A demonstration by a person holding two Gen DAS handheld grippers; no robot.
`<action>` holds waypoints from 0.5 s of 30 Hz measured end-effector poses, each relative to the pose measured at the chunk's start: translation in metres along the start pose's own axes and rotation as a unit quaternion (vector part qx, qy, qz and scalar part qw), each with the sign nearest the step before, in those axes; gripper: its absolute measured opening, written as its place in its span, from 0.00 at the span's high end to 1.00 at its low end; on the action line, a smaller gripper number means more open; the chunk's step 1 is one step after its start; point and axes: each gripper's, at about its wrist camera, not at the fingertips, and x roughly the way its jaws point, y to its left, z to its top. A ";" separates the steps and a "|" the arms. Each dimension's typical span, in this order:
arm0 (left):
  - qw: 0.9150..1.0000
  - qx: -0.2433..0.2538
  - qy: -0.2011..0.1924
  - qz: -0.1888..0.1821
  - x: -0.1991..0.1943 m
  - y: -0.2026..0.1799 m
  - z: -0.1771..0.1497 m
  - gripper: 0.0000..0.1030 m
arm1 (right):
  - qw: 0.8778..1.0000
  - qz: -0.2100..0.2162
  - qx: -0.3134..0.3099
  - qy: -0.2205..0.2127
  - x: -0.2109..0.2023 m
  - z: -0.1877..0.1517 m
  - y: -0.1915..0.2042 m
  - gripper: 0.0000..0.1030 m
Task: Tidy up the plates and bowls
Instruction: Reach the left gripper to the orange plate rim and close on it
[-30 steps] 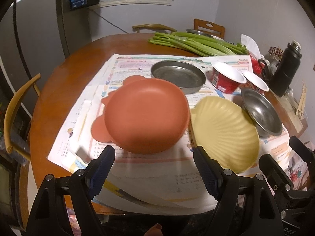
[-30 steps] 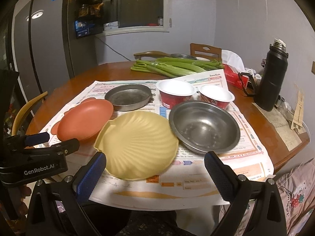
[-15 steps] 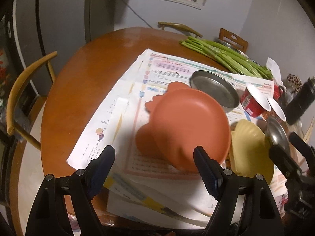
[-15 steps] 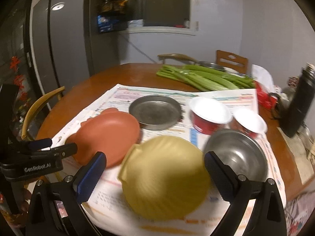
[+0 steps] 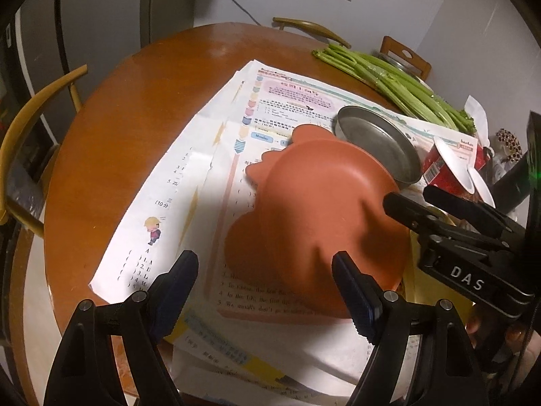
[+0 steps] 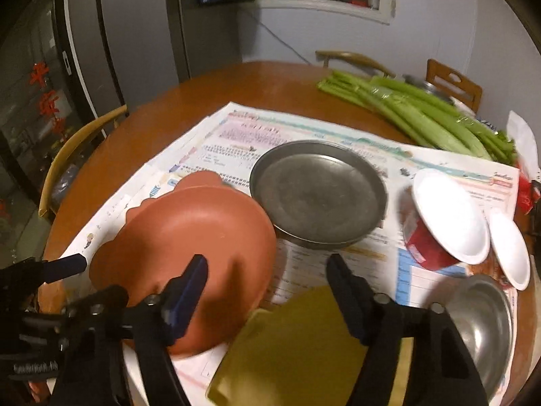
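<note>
An orange plate with scalloped ears (image 5: 321, 216) lies on printed paper sheets; its near rim reaches my left gripper (image 5: 264, 255), which is open and holds nothing. In the right wrist view the orange plate (image 6: 189, 237) sits left of a yellow shell plate (image 6: 297, 345). My right gripper (image 6: 266, 258) hovers over the gap where the two plates meet. Its jaws are closing, and the pads press on nothing. Behind lies a flat steel plate (image 6: 318, 189), and a steel bowl (image 6: 483, 331) sits at the right. The right gripper (image 5: 407, 196) hangs over the orange plate's right rim.
Two red cups with white insides (image 6: 446, 216) lean beside the steel plate. Celery stalks (image 6: 422, 111) lie at the back of the round wooden table (image 5: 111, 142). Wooden chairs (image 5: 30, 125) ring the table, with a fridge (image 6: 118, 34) behind. The left gripper (image 6: 50, 270) shows at the left edge.
Both views have swung left. My right gripper moved left from over the steel bowl and yellow plate toward the orange plate, and its jaws narrowed. The left gripper shifted left of the orange plate.
</note>
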 end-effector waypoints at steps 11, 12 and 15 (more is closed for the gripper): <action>1.000 -0.015 0.006 -0.006 0.012 0.001 0.004 0.49 | 0.999 0.017 -0.033 0.018 0.021 0.000 0.011 0.55; 1.000 -0.017 0.005 -0.003 0.012 0.001 0.005 0.50 | 0.999 0.021 -0.033 0.019 0.021 -0.001 0.012 0.57; 1.000 -0.027 0.006 -0.007 0.013 0.005 0.008 0.50 | 0.999 0.012 -0.038 0.015 0.021 0.000 0.016 0.57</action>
